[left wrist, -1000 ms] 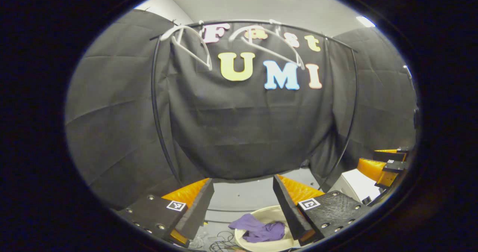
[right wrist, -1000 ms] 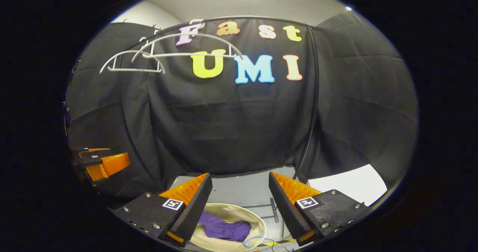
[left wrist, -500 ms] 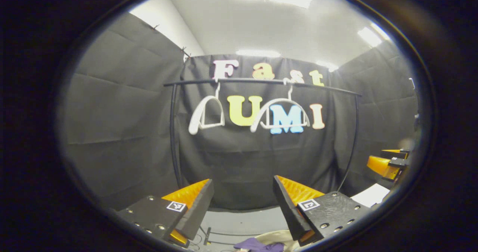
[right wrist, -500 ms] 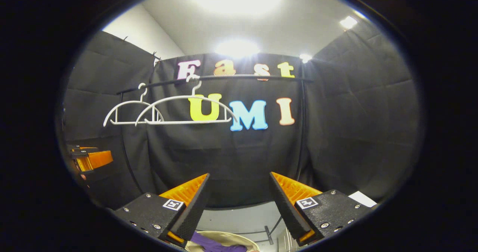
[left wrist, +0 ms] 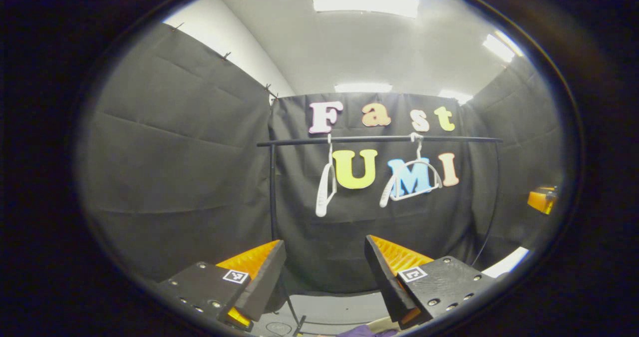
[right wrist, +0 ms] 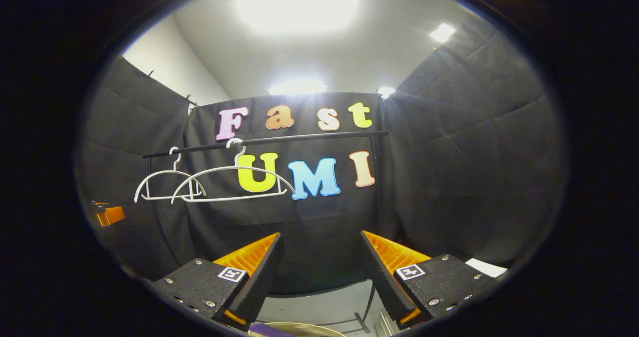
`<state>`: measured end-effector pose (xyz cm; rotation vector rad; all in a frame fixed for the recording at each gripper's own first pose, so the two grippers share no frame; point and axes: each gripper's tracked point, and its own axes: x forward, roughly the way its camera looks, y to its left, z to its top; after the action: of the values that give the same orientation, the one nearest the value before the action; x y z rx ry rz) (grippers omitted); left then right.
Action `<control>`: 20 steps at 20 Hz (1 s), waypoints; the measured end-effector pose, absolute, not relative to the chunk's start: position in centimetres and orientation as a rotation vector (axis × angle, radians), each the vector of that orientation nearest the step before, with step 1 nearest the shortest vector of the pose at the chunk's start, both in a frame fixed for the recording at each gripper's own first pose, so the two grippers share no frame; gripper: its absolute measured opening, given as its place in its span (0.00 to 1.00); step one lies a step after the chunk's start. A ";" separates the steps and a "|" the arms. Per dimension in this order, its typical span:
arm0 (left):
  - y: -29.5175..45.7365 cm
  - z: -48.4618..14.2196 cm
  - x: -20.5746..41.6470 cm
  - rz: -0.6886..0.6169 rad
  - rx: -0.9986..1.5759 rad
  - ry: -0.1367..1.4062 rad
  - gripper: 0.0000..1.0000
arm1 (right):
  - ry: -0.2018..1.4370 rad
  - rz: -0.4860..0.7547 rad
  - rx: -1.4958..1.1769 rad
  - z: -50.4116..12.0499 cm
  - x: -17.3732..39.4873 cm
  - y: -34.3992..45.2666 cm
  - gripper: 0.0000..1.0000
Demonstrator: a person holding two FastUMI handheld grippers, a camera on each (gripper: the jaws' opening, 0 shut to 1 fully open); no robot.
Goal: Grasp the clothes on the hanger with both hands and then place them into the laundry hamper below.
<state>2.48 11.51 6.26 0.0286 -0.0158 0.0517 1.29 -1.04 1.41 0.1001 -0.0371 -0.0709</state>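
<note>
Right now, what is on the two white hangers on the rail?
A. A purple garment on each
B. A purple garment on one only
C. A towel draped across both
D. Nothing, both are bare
D. In the right gripper view both white hangers hang bare on the black rail, and both grippers, left gripper and right gripper, are open with nothing between their fingers.

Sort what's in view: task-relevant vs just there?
Task things:
- two bare white hangers on the rail
- purple clothes, at the bottom edge
- laundry hamper rim
- left gripper, jaws apart, holding nothing
- right gripper, likewise

Just there:
- white sheet on the floor
- ceiling lights
</note>
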 end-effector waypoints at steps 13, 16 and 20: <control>13.2 7.4 3.0 0.085 0.033 -0.057 0.86 | -0.001 -0.108 0.070 0.4 0.3 -4.1 0.93; 13.2 7.1 2.9 0.090 0.029 -0.053 0.99 | 0.012 -0.112 0.101 0.1 0.7 -4.6 0.93; 13.6 6.6 3.2 0.097 0.032 -0.043 0.86 | 0.015 -0.113 0.106 0.0 0.9 -4.7 0.93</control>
<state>3.19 13.58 6.59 0.0323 -0.0429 0.0965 0.89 -4.75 0.04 0.1058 0.0151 -0.1126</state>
